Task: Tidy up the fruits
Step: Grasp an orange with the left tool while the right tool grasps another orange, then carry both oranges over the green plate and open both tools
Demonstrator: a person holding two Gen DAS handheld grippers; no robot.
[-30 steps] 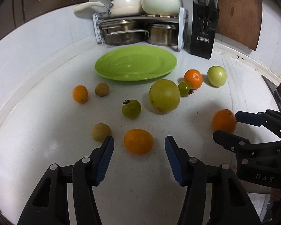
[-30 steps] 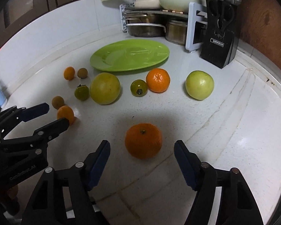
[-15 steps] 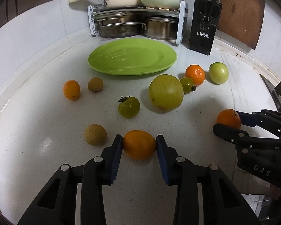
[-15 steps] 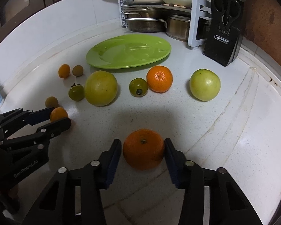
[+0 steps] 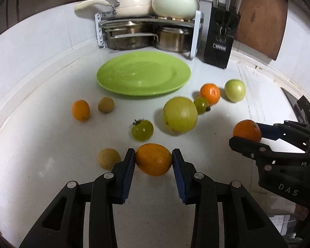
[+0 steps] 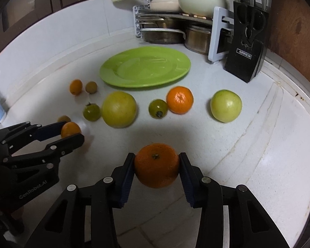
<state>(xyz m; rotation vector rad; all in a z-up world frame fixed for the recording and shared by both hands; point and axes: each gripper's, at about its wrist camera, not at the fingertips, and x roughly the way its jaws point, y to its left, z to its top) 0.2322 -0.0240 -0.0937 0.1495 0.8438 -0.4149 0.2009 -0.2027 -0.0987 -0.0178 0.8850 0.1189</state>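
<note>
Between the blue pads of the left gripper (image 5: 154,160) sits a smooth oval orange fruit (image 5: 154,159), both pads pressed against its sides, so this tool is clamped on it; a small tan fruit (image 5: 109,158) lies just beside the left finger on the white counter (image 5: 41,144). The right gripper (image 6: 156,166) is likewise closed on a mandarin (image 6: 156,165), its stem end turned up toward the camera and a pad touching each flank. Whether either fruit is raised off the counter cannot be told. Beyond both tools the loose fruit lies in a scattered band: a large yellow-green fruit (image 5: 179,114), a green tomato (image 5: 142,129) to its left, a second green tomato (image 6: 158,108) touching or nearly touching another mandarin (image 6: 179,99), and a pale green apple (image 6: 225,105) farther right. A small orange fruit (image 5: 80,110) and a second tan fruit (image 5: 106,104) sit near each other at the far left. The green plate (image 5: 113,82) lies behind them all with nothing on it. The left wrist view shows the right gripper from the side with its mandarin half hidden by the fingers; the right wrist view shows the mandarin's stem end. At the back stand a rack of pots (image 5: 146,35) and a black knife block (image 6: 245,47).
</note>
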